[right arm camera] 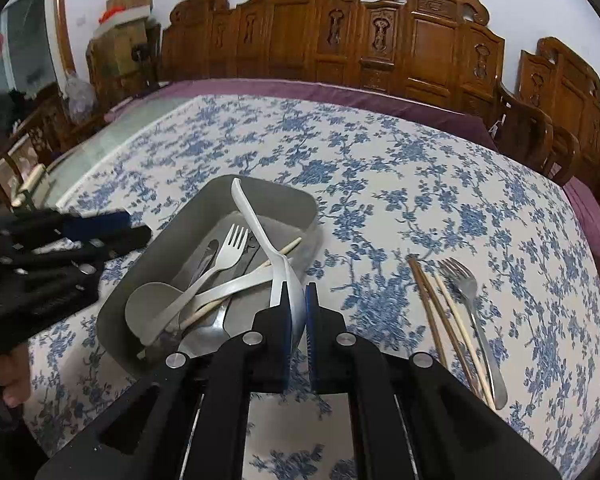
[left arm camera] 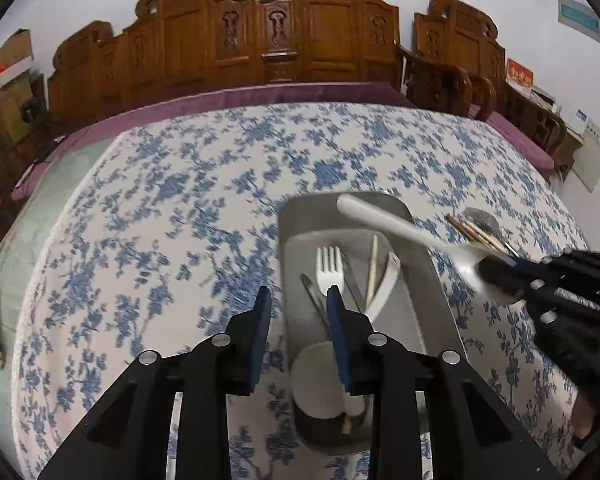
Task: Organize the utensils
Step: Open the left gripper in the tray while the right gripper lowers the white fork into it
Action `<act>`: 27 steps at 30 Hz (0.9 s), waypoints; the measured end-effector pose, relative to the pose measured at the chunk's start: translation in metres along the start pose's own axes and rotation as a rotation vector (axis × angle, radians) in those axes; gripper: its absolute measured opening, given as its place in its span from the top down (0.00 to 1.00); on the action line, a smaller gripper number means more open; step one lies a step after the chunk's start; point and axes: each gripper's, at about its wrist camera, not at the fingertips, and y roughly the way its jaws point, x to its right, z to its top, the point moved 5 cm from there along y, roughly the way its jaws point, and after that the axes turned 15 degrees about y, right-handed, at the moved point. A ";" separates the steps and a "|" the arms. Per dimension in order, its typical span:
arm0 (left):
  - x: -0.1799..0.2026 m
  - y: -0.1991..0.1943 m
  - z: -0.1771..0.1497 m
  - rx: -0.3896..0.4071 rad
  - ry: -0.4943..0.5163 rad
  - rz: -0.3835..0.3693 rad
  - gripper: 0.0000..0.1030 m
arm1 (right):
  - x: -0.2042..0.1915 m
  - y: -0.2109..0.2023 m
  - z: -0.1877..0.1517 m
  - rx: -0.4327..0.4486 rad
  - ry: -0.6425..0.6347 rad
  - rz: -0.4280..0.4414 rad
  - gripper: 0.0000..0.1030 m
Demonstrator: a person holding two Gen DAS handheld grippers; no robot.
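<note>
The lower ends of the utensils in the grey bin are buried under one another, and the left wrist view blurs the cloth and the bin's near end. Only a bit of a hand shows at the left border of the right wrist view, the rest cut off.

Both tools tilt steeply down toward the table. The right hand-held gripper has its jaws nearly closed, clamped on the bowl of a white plastic spoon, whose handle sticks up and away over the bin. The left hand-held gripper stands partly open with nothing between its pads, over the bin's left wall; one finger hangs above the white fork inside.

Toward the table's right edge lie brown chopsticks, a pale chopstick and a metal fork, side by side on the cloth.
</note>
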 end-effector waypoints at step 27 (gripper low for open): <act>-0.024 -0.019 0.006 0.051 -0.035 0.010 0.68 | -0.048 0.032 -0.003 -0.087 0.032 0.120 0.87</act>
